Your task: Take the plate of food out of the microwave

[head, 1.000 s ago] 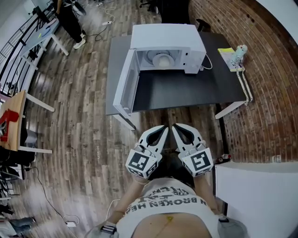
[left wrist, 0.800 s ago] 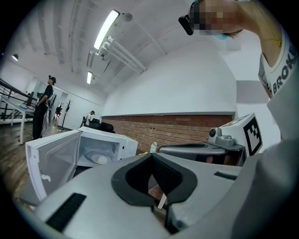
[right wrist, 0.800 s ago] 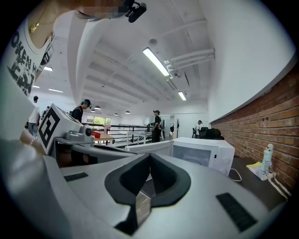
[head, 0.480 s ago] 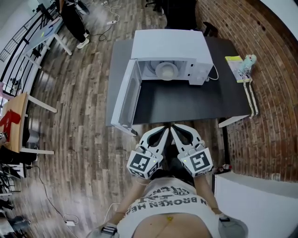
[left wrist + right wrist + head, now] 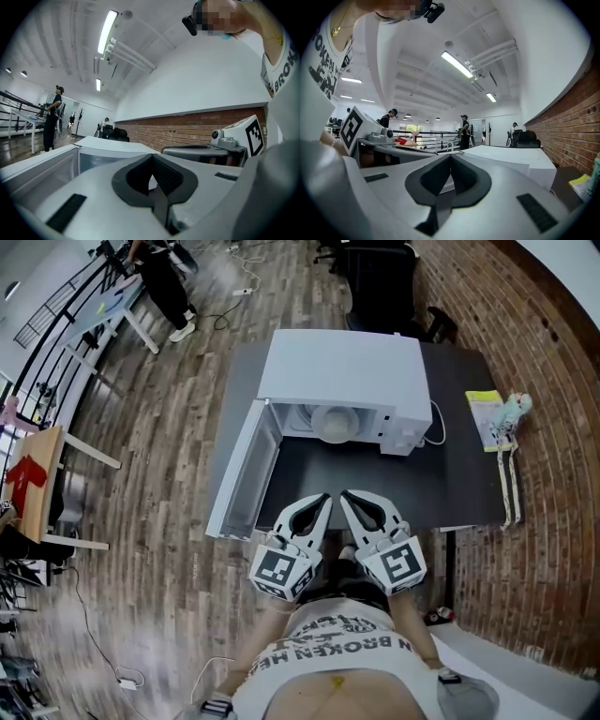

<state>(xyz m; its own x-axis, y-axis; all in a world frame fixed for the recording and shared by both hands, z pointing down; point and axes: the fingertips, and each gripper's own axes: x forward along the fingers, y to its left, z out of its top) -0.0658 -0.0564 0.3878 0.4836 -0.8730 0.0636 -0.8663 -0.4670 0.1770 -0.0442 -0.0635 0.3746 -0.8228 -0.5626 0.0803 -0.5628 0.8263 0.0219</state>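
A white microwave (image 5: 342,381) stands on the dark table (image 5: 459,484) with its door (image 5: 246,482) swung open to the left. Inside its cavity sits a white plate (image 5: 333,423) of pale food. Both grippers are held close to my body, short of the table's near edge. My left gripper (image 5: 323,498) and right gripper (image 5: 347,495) are side by side, both shut with nothing between the jaws. In the left gripper view the microwave top (image 5: 110,145) shows ahead over the shut jaws; in the right gripper view the microwave (image 5: 511,157) lies ahead to the right.
A yellow booklet (image 5: 487,418) and a small toy figure (image 5: 514,409) lie on the table's right end. A brick wall (image 5: 553,427) runs along the right. A black chair (image 5: 380,282) stands behind the table. A person (image 5: 164,282) stands at the far left by other desks.
The table and microwave have drawn nearer in the head view; the grippers now reach the table's near edge. Both grippers stay shut and keep their pose.
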